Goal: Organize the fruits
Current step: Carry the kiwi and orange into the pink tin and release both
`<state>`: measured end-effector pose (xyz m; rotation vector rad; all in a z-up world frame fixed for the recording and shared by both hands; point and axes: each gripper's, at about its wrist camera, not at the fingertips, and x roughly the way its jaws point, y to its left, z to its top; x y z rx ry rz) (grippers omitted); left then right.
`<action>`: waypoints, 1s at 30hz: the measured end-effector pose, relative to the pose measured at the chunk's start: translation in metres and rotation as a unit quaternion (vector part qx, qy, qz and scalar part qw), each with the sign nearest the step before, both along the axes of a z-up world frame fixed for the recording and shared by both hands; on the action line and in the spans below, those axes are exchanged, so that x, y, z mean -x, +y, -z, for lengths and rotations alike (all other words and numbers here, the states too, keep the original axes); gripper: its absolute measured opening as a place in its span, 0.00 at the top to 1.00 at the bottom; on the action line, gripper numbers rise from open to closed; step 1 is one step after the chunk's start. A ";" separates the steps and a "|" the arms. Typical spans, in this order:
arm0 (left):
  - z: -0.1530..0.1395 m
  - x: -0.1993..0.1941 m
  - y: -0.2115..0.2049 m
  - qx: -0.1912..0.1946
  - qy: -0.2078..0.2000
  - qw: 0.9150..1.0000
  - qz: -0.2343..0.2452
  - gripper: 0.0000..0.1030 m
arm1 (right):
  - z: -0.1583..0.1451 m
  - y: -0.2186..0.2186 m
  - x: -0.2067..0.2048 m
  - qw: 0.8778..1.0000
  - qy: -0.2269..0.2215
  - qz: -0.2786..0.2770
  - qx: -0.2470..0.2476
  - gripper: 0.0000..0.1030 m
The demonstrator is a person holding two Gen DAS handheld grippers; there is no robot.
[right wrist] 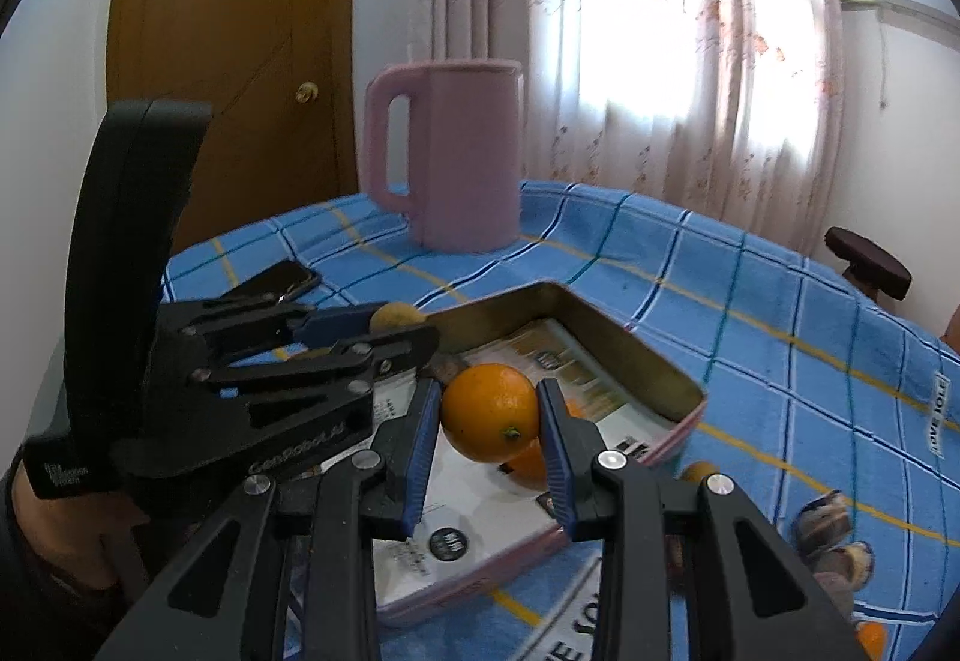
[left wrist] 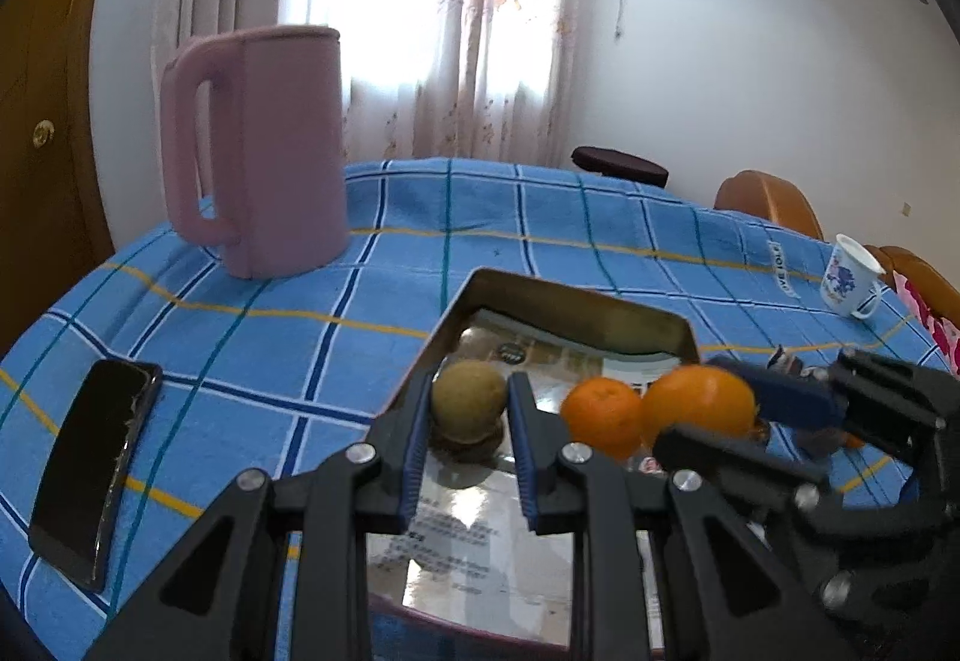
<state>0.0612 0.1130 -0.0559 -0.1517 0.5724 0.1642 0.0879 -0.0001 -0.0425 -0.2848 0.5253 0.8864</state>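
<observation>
At the lower centre of each frame, my left gripper [left wrist: 470, 409] clamps the brownish-green kiwi [left wrist: 468, 401] and my right gripper [right wrist: 489, 415] clamps the big round orange [right wrist: 491, 412] above the shallow metal tray [right wrist: 690, 382], so I should lower both gently before releasing them.

Daylight pours through the sheer curtain [left wrist: 420, 18] at the far side, blown out to white in both views and leaving the pink jug [left wrist: 270, 150] slightly backlit. The metal tray [left wrist: 576, 301] floor mirrors that window as pale glare. Fisheye bending curves the checked tablecloth [left wrist: 300, 337] and darkens the corners to black; the near gripper parts are soft, and the right wrist view looks faintly blurred overall.
</observation>
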 end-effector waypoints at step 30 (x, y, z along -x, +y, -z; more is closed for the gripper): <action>0.000 0.004 -0.001 0.012 0.000 1.000 0.000 0.29 | 0.017 0.002 0.005 0.999 -0.009 0.000 0.053 0.40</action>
